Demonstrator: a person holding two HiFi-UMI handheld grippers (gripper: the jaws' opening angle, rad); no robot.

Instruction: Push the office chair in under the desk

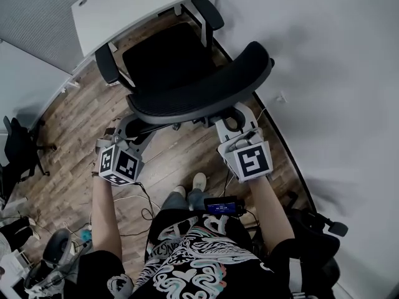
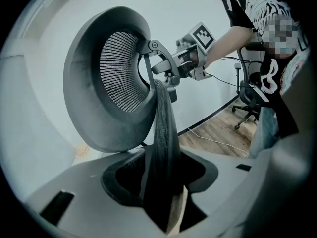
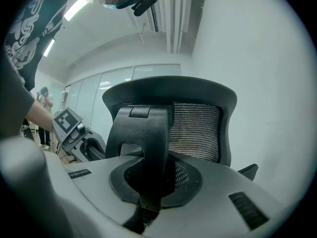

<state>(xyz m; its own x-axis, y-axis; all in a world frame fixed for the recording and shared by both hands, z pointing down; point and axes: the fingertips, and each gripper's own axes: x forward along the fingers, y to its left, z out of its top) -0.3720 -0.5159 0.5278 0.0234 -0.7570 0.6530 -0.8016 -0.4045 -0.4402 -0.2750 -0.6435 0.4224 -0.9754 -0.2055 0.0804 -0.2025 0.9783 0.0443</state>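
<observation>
Tongs of left gripper [image 1: 126,134] and right gripper [image 1: 235,122] clamp office chair [image 1: 187,95] facing desk [image 1: 118,14].

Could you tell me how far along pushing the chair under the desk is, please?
Done: the left gripper and right gripper each grip the black mesh office chair from behind. In hand: the push, judging by that grip. Left: nearly all of it; the whole seat shows in front of the white desk.
</observation>
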